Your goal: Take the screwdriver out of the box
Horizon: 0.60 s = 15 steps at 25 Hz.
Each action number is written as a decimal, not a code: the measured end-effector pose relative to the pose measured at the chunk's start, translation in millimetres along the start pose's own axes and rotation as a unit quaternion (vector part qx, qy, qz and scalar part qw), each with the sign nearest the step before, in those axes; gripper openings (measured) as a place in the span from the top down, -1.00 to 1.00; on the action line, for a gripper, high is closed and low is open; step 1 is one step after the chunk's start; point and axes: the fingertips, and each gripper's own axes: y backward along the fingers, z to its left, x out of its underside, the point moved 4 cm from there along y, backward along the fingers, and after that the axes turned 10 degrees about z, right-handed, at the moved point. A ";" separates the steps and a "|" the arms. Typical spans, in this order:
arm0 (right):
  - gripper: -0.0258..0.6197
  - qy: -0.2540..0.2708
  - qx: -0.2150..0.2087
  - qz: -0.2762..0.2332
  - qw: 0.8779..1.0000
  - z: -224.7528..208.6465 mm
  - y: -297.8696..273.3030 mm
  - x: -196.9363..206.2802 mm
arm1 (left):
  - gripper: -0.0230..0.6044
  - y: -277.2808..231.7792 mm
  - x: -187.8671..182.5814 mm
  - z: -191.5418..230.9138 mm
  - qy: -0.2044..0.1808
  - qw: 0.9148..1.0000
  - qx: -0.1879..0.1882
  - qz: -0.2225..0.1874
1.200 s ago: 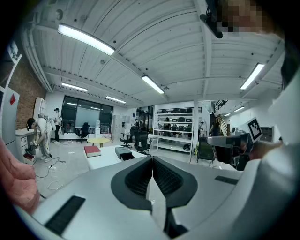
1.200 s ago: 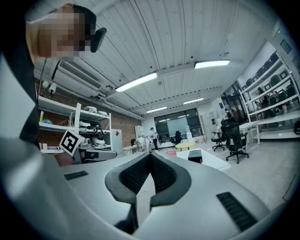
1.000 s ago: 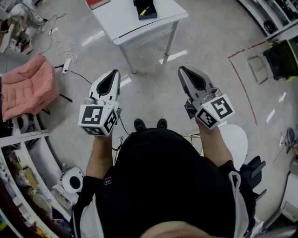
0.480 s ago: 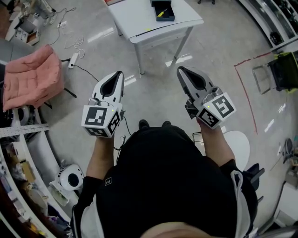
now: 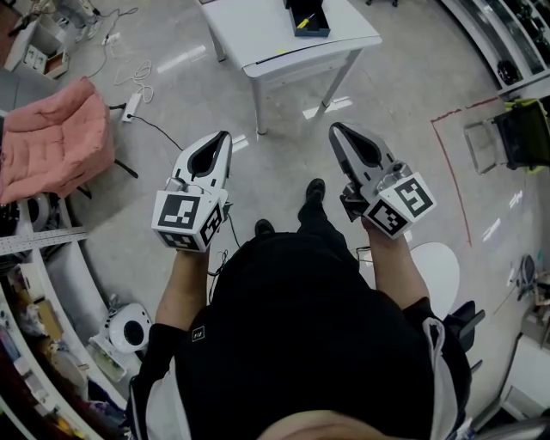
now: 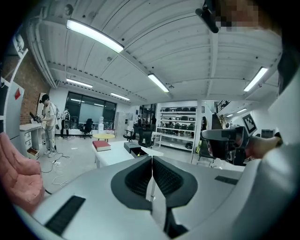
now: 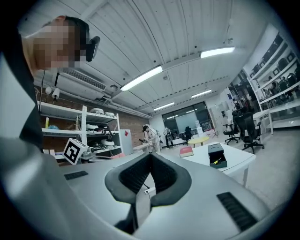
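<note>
A dark open box stands on a white table at the top of the head view, with a yellow-handled screwdriver inside it. The box and the screwdriver also show in the right gripper view, far ahead. In the left gripper view the box is small and distant. My left gripper and right gripper are held side by side in front of the body, well short of the table. Both are shut with nothing between the jaws.
A red book lies on the table beside the box. A pink cushioned chair and a power strip with cables are on the floor at left. Red tape marks the floor at right. A person stands far off.
The table with the box has come lower and nearer in the head view. One of the person's feet has stepped forward. Both grippers keep the same pose, still shut.
</note>
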 end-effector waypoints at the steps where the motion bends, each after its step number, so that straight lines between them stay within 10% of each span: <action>1: 0.83 -0.004 0.000 -0.002 1.000 -5.2 -0.4 -0.2 | 0.87 -5.1 -1.3 0.2 -0.002 1.000 0.000 0.003; 15: 0.83 -0.040 -0.015 -0.026 0.999 -166.9 1.3 -23.3 | 0.87 -145.8 -67.4 -29.9 -0.019 1.000 -0.003 0.019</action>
